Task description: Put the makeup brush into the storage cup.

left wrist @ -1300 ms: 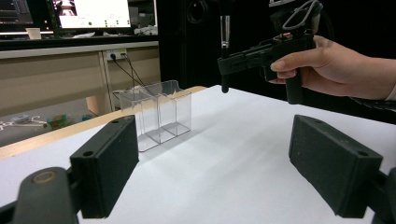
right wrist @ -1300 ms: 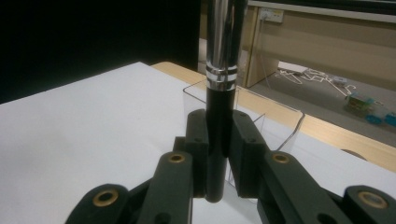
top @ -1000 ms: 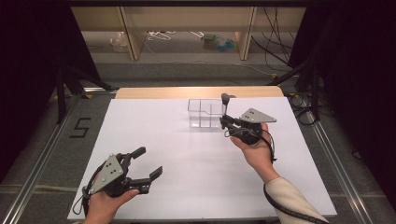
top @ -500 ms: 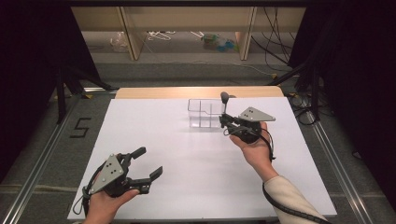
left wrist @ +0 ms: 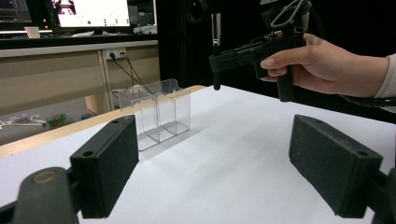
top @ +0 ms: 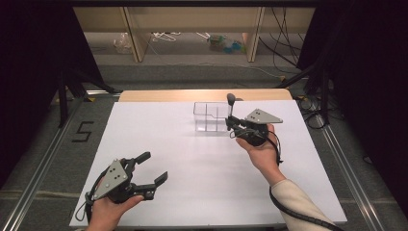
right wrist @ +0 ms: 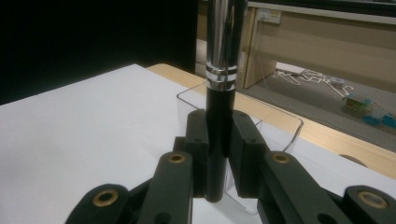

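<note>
While its jaws are clamping the black handle of an upright, chrome-stemmed tool (right wrist: 219, 116), the right gripper (top: 231, 126) is hovering just beside the clear two-compartment box (top: 210, 117) on the white table (top: 192, 159). The left gripper (top: 150, 168) is idling near the table's front edge, jaws gaping wide around nothing.
</note>
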